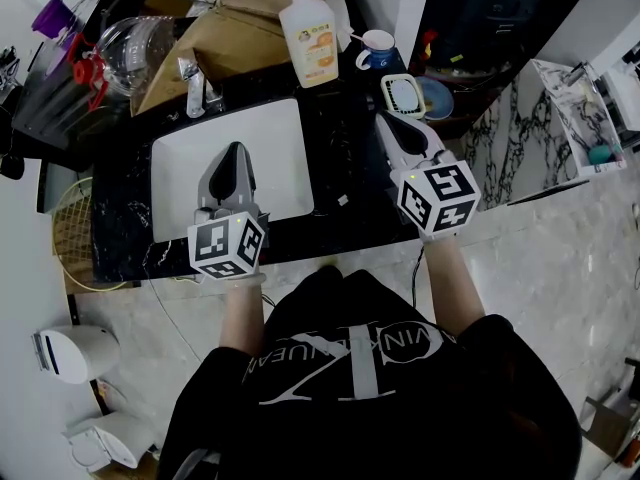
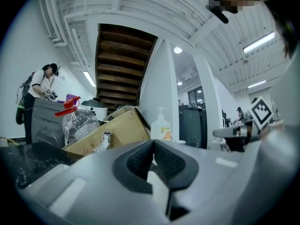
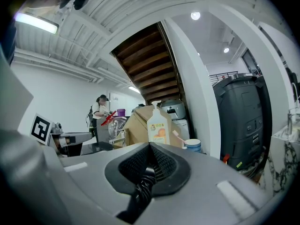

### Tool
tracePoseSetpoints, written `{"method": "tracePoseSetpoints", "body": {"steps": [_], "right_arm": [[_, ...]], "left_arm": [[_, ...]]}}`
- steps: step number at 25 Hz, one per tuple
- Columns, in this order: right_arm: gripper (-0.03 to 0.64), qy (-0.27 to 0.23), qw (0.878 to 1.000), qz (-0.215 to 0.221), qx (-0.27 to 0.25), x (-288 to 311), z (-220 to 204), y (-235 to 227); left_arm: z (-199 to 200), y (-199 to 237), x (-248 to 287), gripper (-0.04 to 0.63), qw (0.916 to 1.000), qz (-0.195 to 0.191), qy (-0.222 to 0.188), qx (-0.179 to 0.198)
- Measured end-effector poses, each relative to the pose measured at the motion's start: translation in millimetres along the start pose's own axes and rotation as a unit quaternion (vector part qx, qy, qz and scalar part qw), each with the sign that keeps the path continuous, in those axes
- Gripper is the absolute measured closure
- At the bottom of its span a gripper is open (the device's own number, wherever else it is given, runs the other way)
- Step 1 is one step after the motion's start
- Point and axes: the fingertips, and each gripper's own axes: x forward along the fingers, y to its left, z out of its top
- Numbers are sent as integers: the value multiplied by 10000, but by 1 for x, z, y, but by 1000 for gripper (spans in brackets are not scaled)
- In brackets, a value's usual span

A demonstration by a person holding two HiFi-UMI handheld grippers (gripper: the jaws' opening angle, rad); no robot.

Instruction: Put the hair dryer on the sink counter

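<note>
Two tongs over black worktop point(image 1: 350, 208). Left tongs point(image 1: 236, 151) at 10 o'clock above white sink point(image 1: 190, 178), closed, nothing between. Right tongs point(image 1: 389, 121) at 1 o'clock, closed on black twisted cord point(image 3: 142, 189), soap bottle point(image 1: 308, 33) at 12 o'clock beyond. Hair dryer itself not made out.

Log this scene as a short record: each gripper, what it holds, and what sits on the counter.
left gripper: over the sink, jaws shut, empty
right gripper: over the counter right of the sink, jaws shut on a black cord
behind sink: faucet, box, soap bottle
right of bottle: mug, soap dish
hair dryer: not in view
</note>
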Motion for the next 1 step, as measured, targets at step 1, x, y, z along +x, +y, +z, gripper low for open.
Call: {"method": "tracePoseSetpoints", "body": {"steps": [1], "right_arm": [[614, -2, 10000, 0, -2, 0, 0, 0]], "left_arm": [[0, 0, 0, 595, 10000, 2, 3, 2]]}}
